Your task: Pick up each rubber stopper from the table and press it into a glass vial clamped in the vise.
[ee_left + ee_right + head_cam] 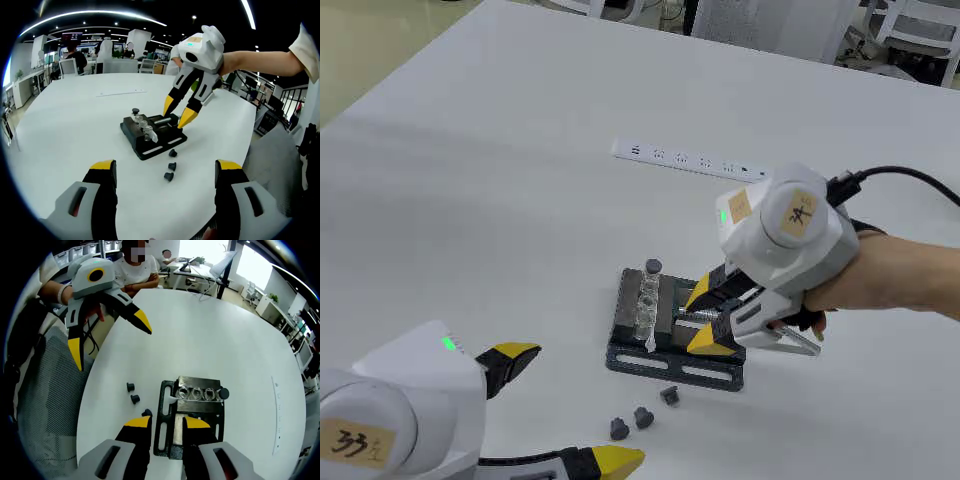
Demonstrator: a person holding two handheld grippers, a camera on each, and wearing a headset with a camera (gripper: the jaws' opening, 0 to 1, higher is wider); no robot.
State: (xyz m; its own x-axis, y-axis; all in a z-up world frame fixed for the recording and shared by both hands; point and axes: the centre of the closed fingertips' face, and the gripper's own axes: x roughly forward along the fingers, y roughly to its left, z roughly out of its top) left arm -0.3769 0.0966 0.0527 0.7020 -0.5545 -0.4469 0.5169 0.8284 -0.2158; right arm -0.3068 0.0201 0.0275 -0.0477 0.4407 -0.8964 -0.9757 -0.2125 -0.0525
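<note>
A black vise [625, 322] [131, 134] [166, 416] clamps a row of glass vials [647, 300] [198, 392]. The far vial carries a dark rubber stopper [653, 267] [135, 111] [223, 393]. Three loose stoppers [643, 417] [172, 165] [135, 399] lie on the table just in front of the vise. My right gripper [703, 320] [180, 112] [167, 422] hovers open over the vise's screw side, holding nothing. My left gripper [565, 405] [166, 167] [110, 337] stands wide open and bare, near the table edge, short of the loose stoppers.
A white power strip [690, 160] [120, 93] lies beyond the vise on the white table [470, 200]. A mesh chair [45, 405] sits by the table edge below the left gripper. People and desks show in the background.
</note>
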